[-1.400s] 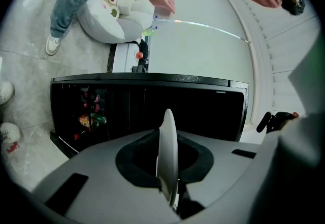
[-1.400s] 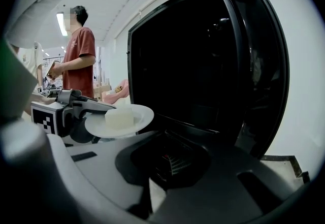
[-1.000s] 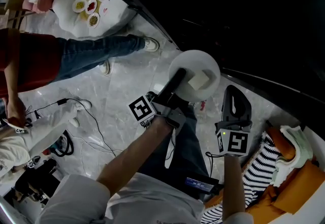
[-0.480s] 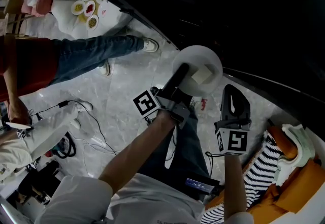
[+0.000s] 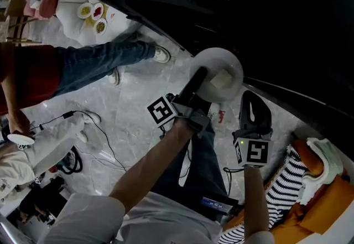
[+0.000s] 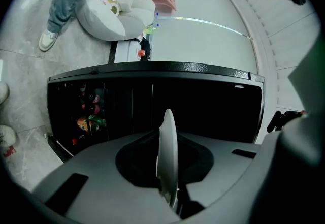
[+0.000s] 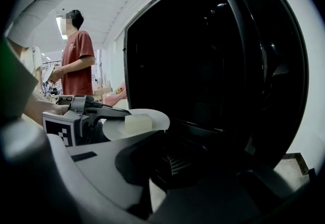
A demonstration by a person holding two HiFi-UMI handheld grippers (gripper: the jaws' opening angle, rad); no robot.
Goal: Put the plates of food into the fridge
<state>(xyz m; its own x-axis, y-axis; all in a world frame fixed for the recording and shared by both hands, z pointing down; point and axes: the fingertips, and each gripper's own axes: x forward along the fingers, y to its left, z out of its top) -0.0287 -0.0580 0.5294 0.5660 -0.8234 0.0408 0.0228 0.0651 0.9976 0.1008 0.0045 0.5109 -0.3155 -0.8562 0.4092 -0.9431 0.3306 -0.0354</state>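
The left gripper (image 5: 197,79) is held out ahead on an extended bare left forearm (image 5: 150,164), its jaws clamped on the rim of a plate (image 5: 213,58). The right gripper (image 5: 253,100) is held just to its right, jaws drawn together with nothing between them

We can read no words, numbers or brand names anywhere. The nearest things to signs are black-and-white square patterns. One is on the left marker cube (image 5: 161,111) of the left tool (image 5: 198,77), and one is on the right marker cube (image 5: 255,152) of the right tool (image 5: 252,99). Both are coded squares, not letters. The right gripper view shows the left marker cube's pattern again, partly cut off. A small strip (image 5: 213,202) on the dark trousers (image 5: 202,154) carries bluish marks too small for us to make out. A red-and-white scrap (image 5: 221,115) on the floor (image 5: 133,99) is too blurred to read.
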